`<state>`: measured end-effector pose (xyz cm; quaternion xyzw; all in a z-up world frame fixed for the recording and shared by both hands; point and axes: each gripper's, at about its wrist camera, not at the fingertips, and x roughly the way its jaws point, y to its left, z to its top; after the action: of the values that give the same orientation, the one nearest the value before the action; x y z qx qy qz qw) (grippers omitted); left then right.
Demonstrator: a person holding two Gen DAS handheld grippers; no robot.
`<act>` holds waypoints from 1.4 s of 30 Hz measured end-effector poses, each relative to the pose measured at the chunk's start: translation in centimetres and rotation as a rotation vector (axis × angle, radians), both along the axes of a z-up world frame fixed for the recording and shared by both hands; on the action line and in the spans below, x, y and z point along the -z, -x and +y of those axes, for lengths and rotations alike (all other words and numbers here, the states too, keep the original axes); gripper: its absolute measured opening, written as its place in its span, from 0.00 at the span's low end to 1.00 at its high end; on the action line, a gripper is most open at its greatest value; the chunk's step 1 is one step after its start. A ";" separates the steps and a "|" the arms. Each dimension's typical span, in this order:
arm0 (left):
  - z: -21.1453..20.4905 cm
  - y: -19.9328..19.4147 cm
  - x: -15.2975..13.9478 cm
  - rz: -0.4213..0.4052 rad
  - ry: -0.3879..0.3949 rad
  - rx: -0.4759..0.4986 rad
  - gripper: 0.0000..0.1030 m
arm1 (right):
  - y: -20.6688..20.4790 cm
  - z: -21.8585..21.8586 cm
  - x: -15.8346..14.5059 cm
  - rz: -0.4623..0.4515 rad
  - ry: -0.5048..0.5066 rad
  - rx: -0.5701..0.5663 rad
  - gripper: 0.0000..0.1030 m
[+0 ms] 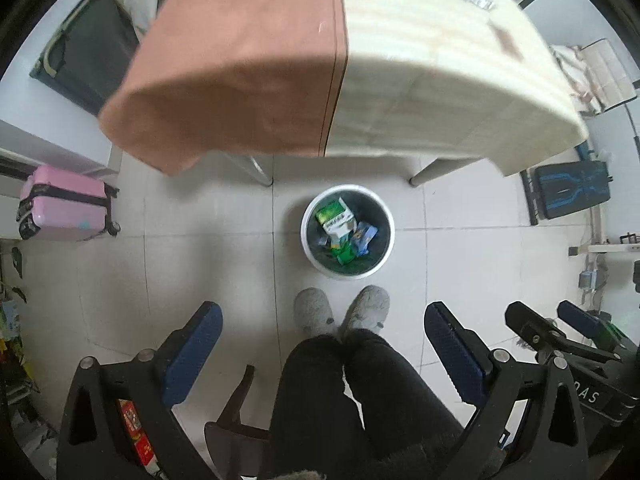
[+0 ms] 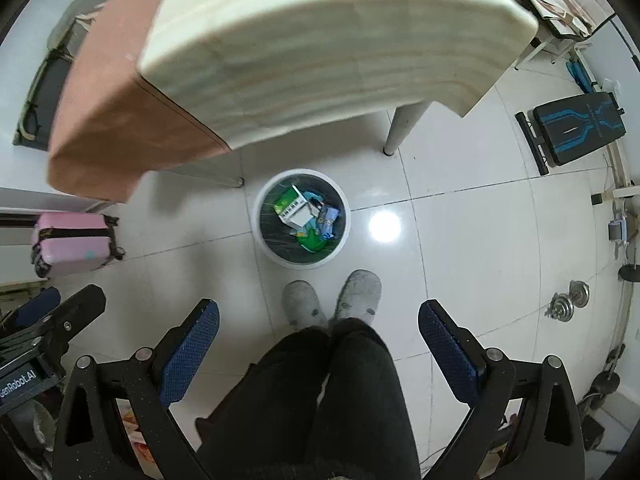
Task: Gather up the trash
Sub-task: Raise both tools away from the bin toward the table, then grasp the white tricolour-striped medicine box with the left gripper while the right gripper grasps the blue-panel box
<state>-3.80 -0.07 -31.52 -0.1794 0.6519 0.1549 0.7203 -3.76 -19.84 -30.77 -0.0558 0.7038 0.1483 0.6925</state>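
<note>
Down near the middle of both views stands one round white bin (image 1: 347,232) (image 2: 303,219) with a dark liner, on the pale tiled floor (image 1: 460,256) (image 2: 460,248). Inside it lies the trash (image 1: 344,232) (image 2: 308,220): one green and white carton uppermost, a blue packet beside it and a green wrapper below, with perhaps more scraps underneath that are too small and jumbled to count. Just below the bin are two grey slippers (image 1: 340,310) (image 2: 332,296), toes toward it, and two legs in black trousers (image 1: 352,400) (image 2: 320,400) run off the bottom edge. The left gripper (image 1: 320,312) frames the lower part of its own view with two blue-padded fingers spread wide, nothing between them; the right gripper (image 2: 319,312) does the same in its view, fingers equally far apart and holding nothing. Each gripper shows partly at the lower edge of the other's view. Across the top hangs one table (image 1: 400,80) (image 2: 320,40), blurred, covered by a cream striped cloth and a brown cloth; a few items on its far end are cut off and hard to identify. One pink suitcase (image 1: 66,208) (image 2: 74,244) sits at the left edge, one black and blue bench (image 1: 572,190) (image 2: 578,128) at the right.
</note>
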 end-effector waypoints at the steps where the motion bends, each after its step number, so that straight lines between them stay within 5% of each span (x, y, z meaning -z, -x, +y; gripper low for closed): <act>1: 0.0 -0.3 -1.1 -0.019 -0.008 0.002 1.00 | -0.3 0.0 -1.1 -0.005 -0.016 0.007 0.98; 9: 3.0 -5.8 -8.0 -0.161 -0.125 -0.035 1.00 | -6.9 0.7 -8.8 -0.087 -0.142 0.082 0.98; 15: 5.1 -13.1 -8.4 -0.161 -0.151 -0.087 1.00 | -16.5 0.5 -11.4 -0.139 -0.179 0.129 0.98; 21: 7.4 -22.0 -6.4 -0.107 -0.049 -0.237 1.00 | -30.1 1.7 -10.0 -0.142 -0.155 0.110 0.98; 27: 10.2 -33.4 -1.4 -0.008 0.208 -0.530 0.99 | -43.5 4.0 -6.6 -0.129 -0.080 0.072 0.98; 35: 12.8 -40.8 5.9 0.106 0.460 -0.939 0.99 | -56.4 8.1 -1.6 -0.102 -0.012 0.023 0.98; 38: 13.3 -41.5 8.1 0.163 0.499 -1.051 0.99 | -59.3 9.5 -0.5 -0.100 -0.014 0.010 0.98; 42: 13.1 -41.1 8.4 0.205 0.440 -1.118 0.93 | -61.9 11.4 1.0 -0.097 -0.036 -0.008 0.98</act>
<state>37.25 13.00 -39.93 -0.6233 0.5416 0.3877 0.4096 58.11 -8.44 -31.79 -0.0532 0.6663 0.1610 0.7262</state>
